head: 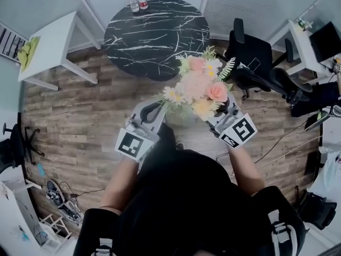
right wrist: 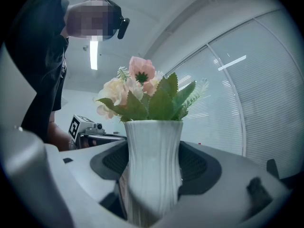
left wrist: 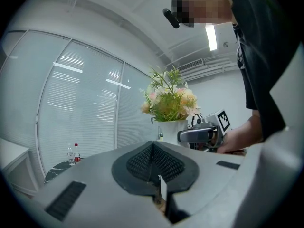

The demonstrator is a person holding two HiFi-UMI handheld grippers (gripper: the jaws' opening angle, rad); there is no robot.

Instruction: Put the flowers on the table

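Observation:
A bunch of pink, cream and white flowers (head: pixel 200 87) stands in a ribbed white vase (right wrist: pixel 152 170). My right gripper (right wrist: pixel 153 177) is shut on the vase's body and holds it upright in the air, in front of my chest. In the head view the blooms hide the vase and the right gripper's (head: pixel 222 111) jaws. To the left of the bouquet, my left gripper (head: pixel 153 110) is shut with nothing in it; its pads (left wrist: pixel 142 163) meet. The round black marble table (head: pixel 154 33) lies ahead, beyond the flowers.
Two bottles (head: pixel 137 0) stand at the marble table's far edge. A white side table (head: pixel 48 41) is at the left, a black office chair (head: pixel 256 63) at the right, with a desk (head: pixel 303 44) behind it. Cables (head: pixel 277 145) run across the wooden floor.

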